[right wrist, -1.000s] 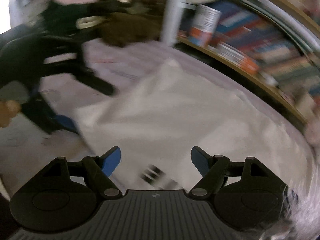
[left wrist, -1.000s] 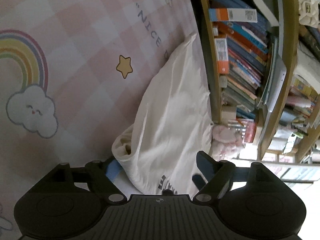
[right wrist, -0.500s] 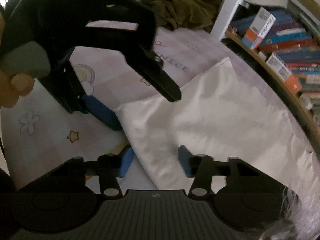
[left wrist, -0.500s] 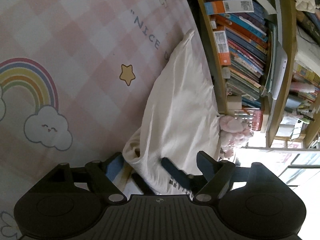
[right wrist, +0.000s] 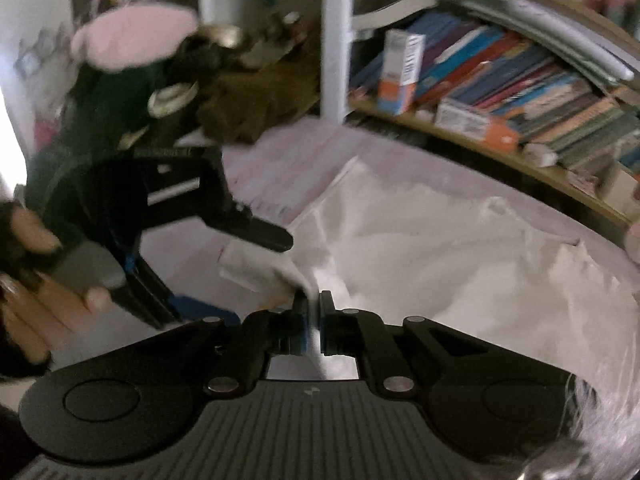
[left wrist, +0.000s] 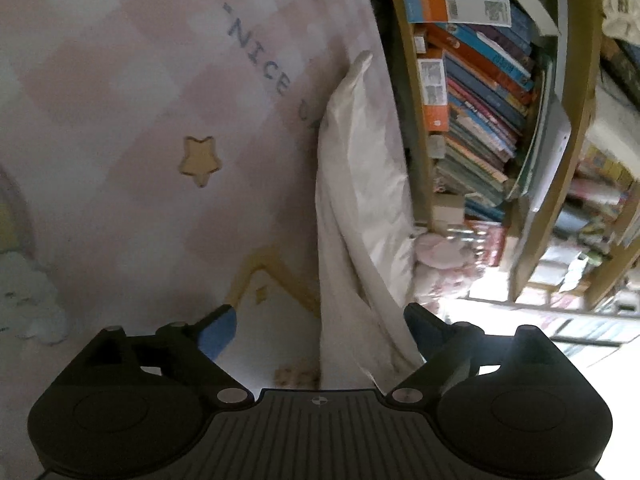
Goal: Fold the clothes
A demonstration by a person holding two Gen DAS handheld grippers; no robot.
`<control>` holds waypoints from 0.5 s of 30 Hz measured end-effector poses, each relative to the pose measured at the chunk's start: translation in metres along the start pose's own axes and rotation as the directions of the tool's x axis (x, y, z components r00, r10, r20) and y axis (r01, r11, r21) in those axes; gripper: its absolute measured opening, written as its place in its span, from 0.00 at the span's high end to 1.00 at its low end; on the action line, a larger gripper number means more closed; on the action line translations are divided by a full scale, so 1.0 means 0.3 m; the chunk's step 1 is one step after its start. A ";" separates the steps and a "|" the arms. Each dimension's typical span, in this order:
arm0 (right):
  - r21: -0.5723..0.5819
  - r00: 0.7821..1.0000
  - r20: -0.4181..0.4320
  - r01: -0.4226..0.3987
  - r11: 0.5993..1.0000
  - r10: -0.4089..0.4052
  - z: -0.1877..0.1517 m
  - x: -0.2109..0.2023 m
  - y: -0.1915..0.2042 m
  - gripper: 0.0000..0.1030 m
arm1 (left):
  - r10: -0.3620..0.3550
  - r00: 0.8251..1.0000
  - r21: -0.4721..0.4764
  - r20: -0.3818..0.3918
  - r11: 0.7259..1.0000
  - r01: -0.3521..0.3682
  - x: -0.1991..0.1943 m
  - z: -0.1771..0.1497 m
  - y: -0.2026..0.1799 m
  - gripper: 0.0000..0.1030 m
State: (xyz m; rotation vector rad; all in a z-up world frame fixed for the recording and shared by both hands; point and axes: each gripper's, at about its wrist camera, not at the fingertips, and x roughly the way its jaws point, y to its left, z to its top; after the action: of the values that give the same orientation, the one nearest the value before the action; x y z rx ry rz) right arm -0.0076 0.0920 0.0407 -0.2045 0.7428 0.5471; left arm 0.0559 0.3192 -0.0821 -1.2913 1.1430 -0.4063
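The right gripper (right wrist: 314, 308) has its two fingers drawn together on a fold of the white garment (right wrist: 440, 248), the cloth pinched at the fingertips and rising into a ridge just ahead of them. From that pinch the garment spreads away forward and to the right of the fingers, lying on the pink checked bedsheet (right wrist: 280, 148) with its far edge near the bookshelf (right wrist: 500, 80). The left gripper (left wrist: 320, 322) stands with its fingers wide apart and nothing clamped between them; the garment (left wrist: 360, 184) runs as a narrow bunched strip that passes just inside its right finger (left wrist: 424, 324) and stretches forward beyond the tips, alongside the bookshelf (left wrist: 472, 120). Whether the cloth touches that right finger is hard to say in the blur. The left finger (left wrist: 218, 330) with its blue pad hangs over bare bedsheet (left wrist: 140, 100), with a yellow star print (left wrist: 199, 159) farther ahead of it. In the right wrist view the left gripper (right wrist: 224, 264) shows to the left of the pinching fingers, held by a hand (right wrist: 44, 280), its upper finger reaching to the garment's near edge.
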 end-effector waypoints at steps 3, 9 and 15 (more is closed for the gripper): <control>0.042 1.000 0.024 0.011 0.999 -0.012 0.018 -0.035 -0.024 0.95 | -0.069 0.998 -0.044 -0.010 0.997 0.068 0.036 0.024 0.000 0.10; 0.040 1.000 -0.001 -0.017 0.999 0.017 0.017 -0.033 -0.011 0.95 | -0.126 0.992 -0.081 -0.016 0.989 0.124 0.092 0.040 -0.014 0.09; 0.066 0.998 -0.046 -0.045 0.997 0.048 -0.001 -0.022 -0.025 0.62 | -0.099 0.995 -0.069 -0.013 0.993 0.098 0.105 0.044 -0.017 0.10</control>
State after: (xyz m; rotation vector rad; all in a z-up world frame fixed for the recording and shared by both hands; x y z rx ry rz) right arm -0.0078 0.0830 0.0448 -0.1406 0.8124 0.5630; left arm 0.0825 0.3000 -0.0929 -1.4102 1.1176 -0.4543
